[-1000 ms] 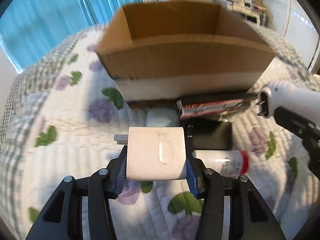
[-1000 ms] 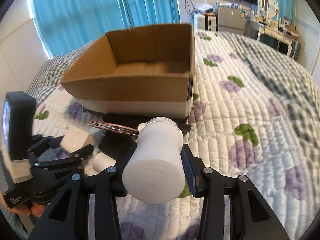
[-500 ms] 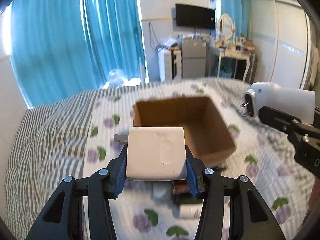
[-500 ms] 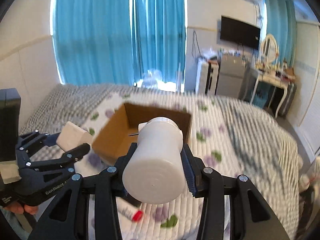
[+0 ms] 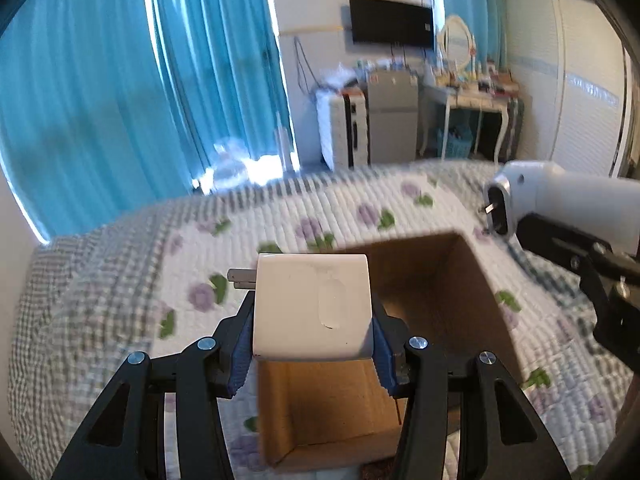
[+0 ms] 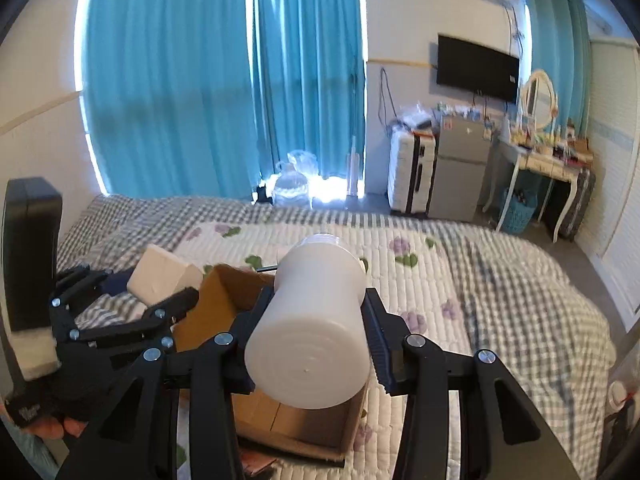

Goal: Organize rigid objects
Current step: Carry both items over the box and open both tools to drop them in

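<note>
My left gripper (image 5: 312, 336) clamps a white charger (image 5: 312, 304); my right gripper (image 6: 316, 344) clamps a white bottle (image 6: 312, 324). Both are above the cardboard box (image 5: 440, 304) on the bed (image 6: 500, 280).

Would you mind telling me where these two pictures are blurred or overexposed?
Left wrist view: quilt and cardboard box smear with motion, white charger stays sharp. Right wrist view: daylight under the curtains blows out; white bottle is crisp.

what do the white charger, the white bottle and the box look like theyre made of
Charger: looks like hard glossy plastic, smooth face, metal prongs. Bottle: apparently matte, opaque white plastic, moulded rings on its base. Box: brown cardboard, dull with folded flaps.
</note>
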`<state>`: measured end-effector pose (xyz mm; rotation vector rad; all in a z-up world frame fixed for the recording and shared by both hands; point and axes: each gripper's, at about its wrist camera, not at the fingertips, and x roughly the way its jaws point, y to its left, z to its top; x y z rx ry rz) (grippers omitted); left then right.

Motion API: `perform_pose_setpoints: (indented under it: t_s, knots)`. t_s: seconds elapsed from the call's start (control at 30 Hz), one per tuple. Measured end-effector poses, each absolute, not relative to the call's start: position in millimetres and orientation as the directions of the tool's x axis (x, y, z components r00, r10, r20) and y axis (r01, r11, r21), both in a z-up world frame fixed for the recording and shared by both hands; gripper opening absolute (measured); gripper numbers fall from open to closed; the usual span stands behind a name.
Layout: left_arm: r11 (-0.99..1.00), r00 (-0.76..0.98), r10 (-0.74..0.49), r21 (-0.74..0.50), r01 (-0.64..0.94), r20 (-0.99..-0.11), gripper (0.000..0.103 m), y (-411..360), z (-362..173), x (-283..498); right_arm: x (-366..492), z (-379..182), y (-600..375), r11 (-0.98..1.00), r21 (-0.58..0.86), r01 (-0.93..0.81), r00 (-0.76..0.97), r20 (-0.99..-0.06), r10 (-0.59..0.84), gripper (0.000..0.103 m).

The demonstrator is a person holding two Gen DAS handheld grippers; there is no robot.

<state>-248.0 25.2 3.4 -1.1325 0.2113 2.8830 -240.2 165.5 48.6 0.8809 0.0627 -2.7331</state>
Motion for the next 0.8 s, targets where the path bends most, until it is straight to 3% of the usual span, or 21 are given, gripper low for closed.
perform_pose_setpoints:
  t_s: [0.33,0.5,0.77,0.8]
  knots:
    - [-0.992,-0.622,0.003,0.078,-0.103,-0.783,0.052,36.5,-75.4,-281.6,-279.9,-32.2,184.0,-0.962,0.088,0.257,-0.706,-0.662,-0.249,0.042]
    - [-0.993,-0.663,0.014,0.068,-0.098,-0.749,0.072,35.6,-62.0,-280.7,-291.3,-43.1,185.0,-0.961,0.095,0.260,-0.699,-0.668,-0.255,0.042]
    - [-0.992,-0.693,-0.026,0.104,-0.071,-0.720,0.072,28.9,-41.2,-271.0,-303.9,-43.4,175.1,-0.954,0.115,0.278,-0.708,-0.646,-0.284,0.044]
    - [-0.992,-0.697,-0.032,0.108,-0.066,-0.716,0.072,27.3,-38.4,-267.2,-302.9,-43.5,174.8,-0.951,0.124,0.283,-0.705,-0.646,-0.294,0.055]
